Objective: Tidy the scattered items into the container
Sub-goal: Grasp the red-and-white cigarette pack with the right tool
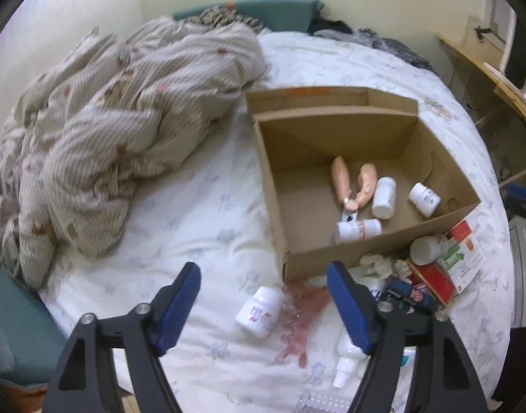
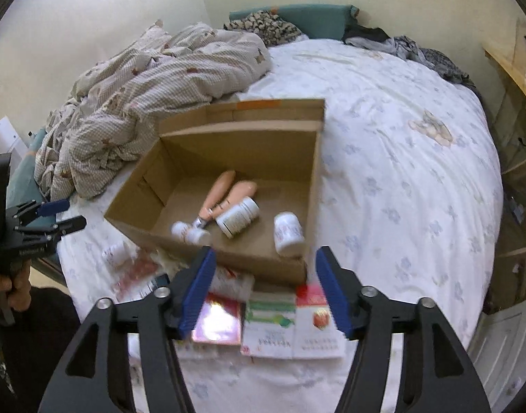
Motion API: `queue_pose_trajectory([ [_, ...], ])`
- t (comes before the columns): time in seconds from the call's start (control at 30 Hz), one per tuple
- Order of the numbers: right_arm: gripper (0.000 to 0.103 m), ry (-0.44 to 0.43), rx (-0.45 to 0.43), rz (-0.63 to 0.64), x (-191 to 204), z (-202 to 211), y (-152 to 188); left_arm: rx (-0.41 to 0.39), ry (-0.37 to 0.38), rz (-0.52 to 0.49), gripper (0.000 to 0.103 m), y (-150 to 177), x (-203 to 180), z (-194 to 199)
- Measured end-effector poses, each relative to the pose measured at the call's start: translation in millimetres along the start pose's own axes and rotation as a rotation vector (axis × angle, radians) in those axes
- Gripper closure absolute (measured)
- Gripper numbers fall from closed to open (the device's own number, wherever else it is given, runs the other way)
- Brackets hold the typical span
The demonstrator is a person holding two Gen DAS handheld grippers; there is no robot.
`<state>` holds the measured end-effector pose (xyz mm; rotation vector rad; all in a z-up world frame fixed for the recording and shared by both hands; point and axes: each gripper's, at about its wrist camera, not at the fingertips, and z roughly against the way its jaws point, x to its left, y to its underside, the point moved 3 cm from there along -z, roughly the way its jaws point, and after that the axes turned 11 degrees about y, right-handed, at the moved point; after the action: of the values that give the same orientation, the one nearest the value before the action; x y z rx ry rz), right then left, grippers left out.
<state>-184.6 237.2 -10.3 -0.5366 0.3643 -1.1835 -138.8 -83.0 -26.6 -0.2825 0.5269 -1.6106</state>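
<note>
An open cardboard box point(image 1: 304, 251) point(image 2: 256, 261) sits on the bed; inside lie peach-handled pliers point(image 1: 352, 182) point(image 2: 225, 192) and three white pill bottles point(image 1: 383, 198) point(image 2: 288, 232). My left gripper point(image 1: 263, 282) is open and empty, above a white bottle point(image 1: 261, 311) and a pink plastic wrapper point(image 1: 300, 316) in front of the box. My right gripper point(image 2: 264, 275) is open and empty, above a red packet point(image 2: 218, 320), a green-and-white box point(image 2: 269, 327) and a red-and-white box point(image 2: 318, 323) at the box's near side. The left gripper also shows in the right wrist view point(image 2: 61, 213).
A crumpled striped quilt point(image 1: 118, 130) point(image 2: 152, 96) lies left of the box. A spray bottle point(image 1: 347, 361), crumpled tissue point(image 1: 380, 263) and a dark packet point(image 1: 404, 290) lie near the front. Clothes point(image 2: 418, 51) are at the bed's head, a wooden shelf point(image 1: 497, 75) at right.
</note>
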Motion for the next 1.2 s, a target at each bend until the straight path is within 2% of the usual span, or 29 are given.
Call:
queue_pose_trajectory([
  [0.1,0.029,0.021,0.034,-0.018,-14,-3,12,0.039,0.040,0.039,0.024,3,6,-11],
  [0.27,0.020,-0.002,0.109,-0.131,-44,-13,21,0.096,0.109,0.091,0.024,9,10,-24],
  [0.37,0.018,0.007,0.170,-0.216,-66,-24,25,0.111,0.105,0.100,0.024,12,11,-27],
  [0.43,0.018,0.008,0.206,-0.229,-71,-33,28,0.114,0.107,0.093,0.024,14,8,-27],
  [0.53,0.018,0.013,0.292,-0.191,-67,-55,37,0.116,0.098,0.069,0.024,14,3,-29],
  [0.6,0.018,0.051,0.358,-0.121,-57,-75,48,0.119,0.091,0.053,0.024,14,0,-31],
  [0.67,0.018,0.107,0.379,-0.052,-49,-89,54,0.122,0.092,0.042,0.024,15,-3,-32],
  [0.8,0.019,0.147,0.429,0.019,-40,-113,65,0.121,0.099,0.025,0.024,14,-7,-32],
  [0.93,0.019,0.118,0.441,0.025,-30,-121,67,0.114,0.112,0.021,0.024,13,-9,-33],
  [1.07,0.018,0.193,0.436,0.105,-14,-128,68,0.131,0.115,0.030,0.024,13,-8,-38],
  [1.17,0.019,0.198,0.425,0.118,-13,-127,64,0.127,0.115,0.039,0.024,13,-6,-37],
  [1.2,0.026,0.195,0.424,0.122,-13,-127,64,0.123,0.115,0.043,0.024,13,-6,-36],
])
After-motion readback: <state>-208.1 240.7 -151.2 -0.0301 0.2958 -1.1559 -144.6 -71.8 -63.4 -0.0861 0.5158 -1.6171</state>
